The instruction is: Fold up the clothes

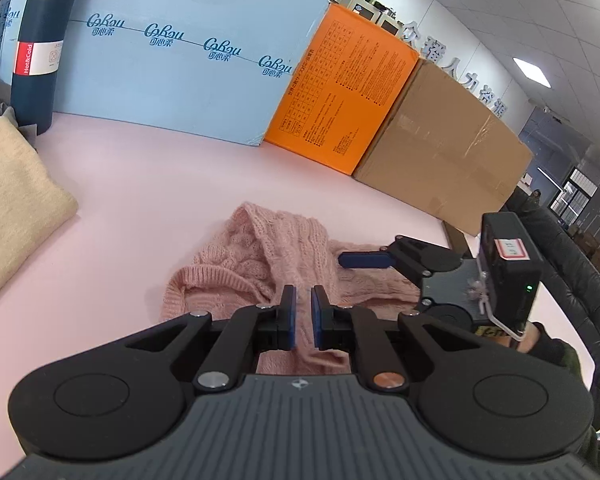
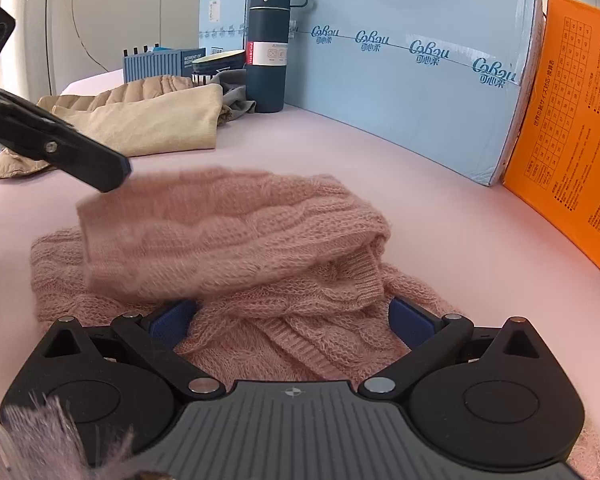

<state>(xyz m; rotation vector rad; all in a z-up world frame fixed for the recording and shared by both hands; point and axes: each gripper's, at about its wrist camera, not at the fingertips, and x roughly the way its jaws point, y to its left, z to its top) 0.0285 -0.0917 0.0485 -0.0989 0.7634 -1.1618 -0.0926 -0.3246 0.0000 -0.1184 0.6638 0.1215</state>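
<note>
A pink cable-knit sweater lies bunched on the pink table, one flap doubled over the rest and blurred at its left edge. My left gripper hovers above the sweater, its blue pads close together with only a thin gap and nothing between them. Its black finger shows over the flap's left corner. My right gripper is open wide and low on the sweater, and knit fills the space between its blue pads. The left wrist view shows one blue finger of it resting on the fabric.
A folded beige garment and a puffy tan one lie at the left. A dark flask stands by a light blue box. An orange box and a cardboard box line the back. A dark sleeve holds the right gripper.
</note>
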